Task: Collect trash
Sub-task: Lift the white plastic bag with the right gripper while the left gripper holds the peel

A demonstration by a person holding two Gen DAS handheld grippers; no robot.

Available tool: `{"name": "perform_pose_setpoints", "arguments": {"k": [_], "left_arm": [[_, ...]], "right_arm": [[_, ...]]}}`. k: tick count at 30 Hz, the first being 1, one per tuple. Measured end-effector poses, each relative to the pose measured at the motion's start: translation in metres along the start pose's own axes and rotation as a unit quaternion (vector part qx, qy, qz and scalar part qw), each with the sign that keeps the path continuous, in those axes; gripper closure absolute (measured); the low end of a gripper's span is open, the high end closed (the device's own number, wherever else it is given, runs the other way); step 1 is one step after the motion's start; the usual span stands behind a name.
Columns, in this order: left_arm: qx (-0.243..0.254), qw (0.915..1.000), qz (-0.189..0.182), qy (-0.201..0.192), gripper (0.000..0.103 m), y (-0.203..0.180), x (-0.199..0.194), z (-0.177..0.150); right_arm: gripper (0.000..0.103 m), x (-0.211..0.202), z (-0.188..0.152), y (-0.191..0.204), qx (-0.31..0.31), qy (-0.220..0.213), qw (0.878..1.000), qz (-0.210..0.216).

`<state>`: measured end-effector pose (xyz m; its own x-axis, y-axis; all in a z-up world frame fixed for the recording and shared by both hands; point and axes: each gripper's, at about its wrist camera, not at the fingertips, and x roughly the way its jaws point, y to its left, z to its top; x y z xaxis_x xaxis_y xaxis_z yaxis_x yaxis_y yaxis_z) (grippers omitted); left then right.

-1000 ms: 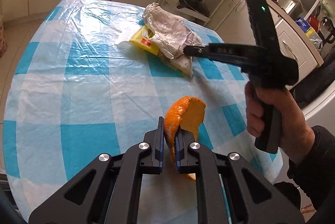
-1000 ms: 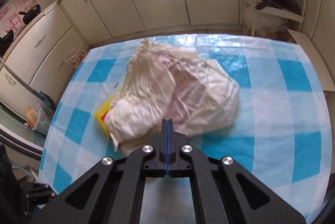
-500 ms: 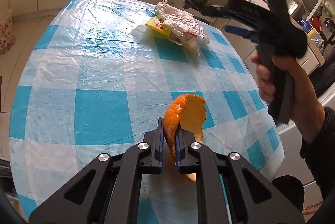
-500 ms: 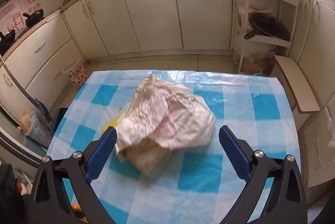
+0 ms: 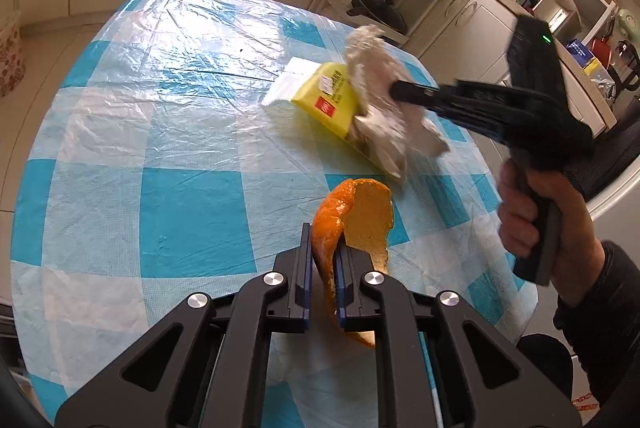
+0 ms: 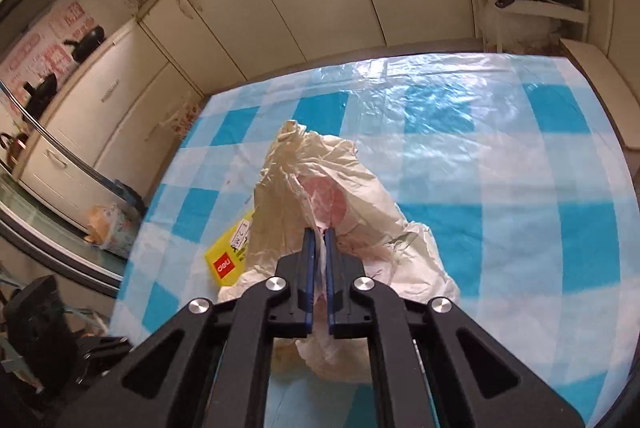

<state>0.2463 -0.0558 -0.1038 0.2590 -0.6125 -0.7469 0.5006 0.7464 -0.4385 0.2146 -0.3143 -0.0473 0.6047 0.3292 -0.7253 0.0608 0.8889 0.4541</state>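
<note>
Your left gripper [image 5: 322, 260] is clamped on the orange peel [image 5: 356, 216], while your right gripper [image 6: 319, 252] pinches the crumpled plastic bag [image 6: 328, 188] lying on the yellow packet [image 6: 228, 256].

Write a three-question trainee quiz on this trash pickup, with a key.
1. True or false: the left gripper is shut on a piece of orange peel.
2. What has the right gripper pinched? A) the crumpled plastic bag B) the yellow packet C) nothing
3. Fill in: the yellow packet lies partly under the ____ on the blue-and-white checked tablecloth.

Key: 1 true; 2 A; 3 crumpled plastic bag
</note>
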Motion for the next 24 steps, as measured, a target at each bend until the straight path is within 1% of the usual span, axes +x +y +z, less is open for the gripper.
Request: {"name": "perform_pose_setpoints", "arguments": {"k": [1, 3, 6, 9, 12, 17, 20, 24], "left_arm": [[0.0, 1.0, 0.0, 0.0, 0.094, 0.001, 0.0, 0.0], [0.0, 1.0, 0.0, -0.001, 0.094, 0.001, 0.0, 0.0], [0.004, 1.0, 0.003, -0.005, 0.094, -0.002, -0.004, -0.001], [-0.003, 1.0, 0.004, -0.005, 0.094, -0.004, -0.01, -0.007], [-0.011, 0.9999, 0.0, -0.006, 0.095, -0.007, -0.017, -0.015], [0.005, 0.9999, 0.002, -0.01, 0.095, -0.031, -0.035, -0.024], [0.015, 0.9998, 0.005, -0.013, 0.095, -0.045, -0.044, -0.024], [0.024, 0.9996, 0.004, -0.017, 0.095, -0.066, -0.056, -0.023]], "right_arm": [[0.098, -0.018, -0.011, -0.007, 0.016, -0.012, 1.0, 0.022], [0.098, -0.052, -0.028, -0.02, 0.047, -0.034, 0.997, 0.051], [0.098, -0.088, -0.047, -0.036, 0.084, -0.053, 0.992, 0.083], [0.098, -0.11, -0.063, -0.049, 0.105, -0.054, 0.989, 0.091], [0.098, -0.119, -0.076, -0.061, 0.125, -0.053, 0.987, 0.09], [0.098, -0.131, -0.095, -0.056, 0.131, -0.057, 0.985, 0.094], [0.098, -0.143, -0.107, -0.055, 0.132, -0.06, 0.985, 0.091], [0.098, -0.162, -0.119, -0.063, 0.137, -0.073, 0.984, 0.086]]}}
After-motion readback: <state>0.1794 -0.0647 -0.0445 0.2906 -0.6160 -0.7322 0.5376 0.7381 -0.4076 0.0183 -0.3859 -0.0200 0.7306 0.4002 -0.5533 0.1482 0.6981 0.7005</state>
